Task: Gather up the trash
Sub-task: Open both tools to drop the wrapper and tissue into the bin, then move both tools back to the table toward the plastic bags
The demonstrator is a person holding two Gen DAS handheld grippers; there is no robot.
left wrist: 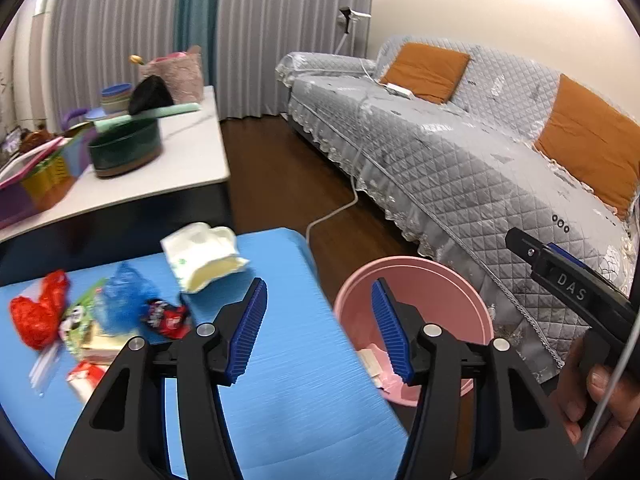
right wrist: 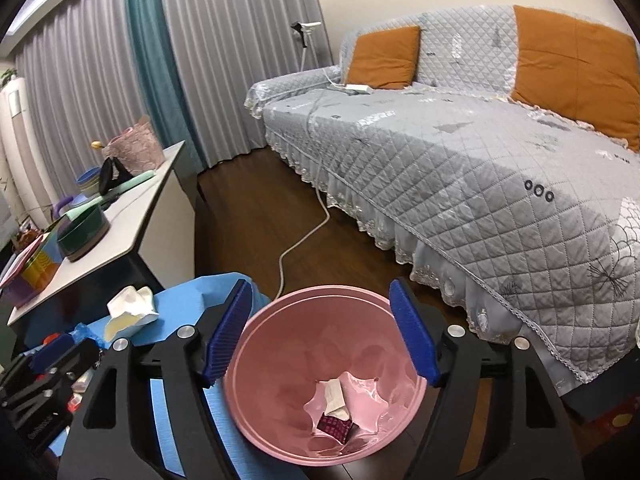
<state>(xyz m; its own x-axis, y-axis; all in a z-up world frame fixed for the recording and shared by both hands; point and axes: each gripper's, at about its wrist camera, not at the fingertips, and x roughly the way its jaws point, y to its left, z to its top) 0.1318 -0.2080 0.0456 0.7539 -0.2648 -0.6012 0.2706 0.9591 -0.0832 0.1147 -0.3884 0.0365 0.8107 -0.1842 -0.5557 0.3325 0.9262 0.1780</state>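
Observation:
A pink bin stands on the floor beside the blue mat. At its bottom lie a white paper piece and a dark red wrapper. My right gripper hangs open above the bin, nothing between its fingers. My left gripper is open and empty over the mat's right edge, next to the pink bin. On the mat lie a white tissue pack, a blue bag, a red bag, a red-black wrapper and other scraps.
A grey quilted sofa with orange cushions runs along the right. A white low table holds a dark green tub and toys. A white cable crosses the dark wood floor. A person's hand holds the other gripper.

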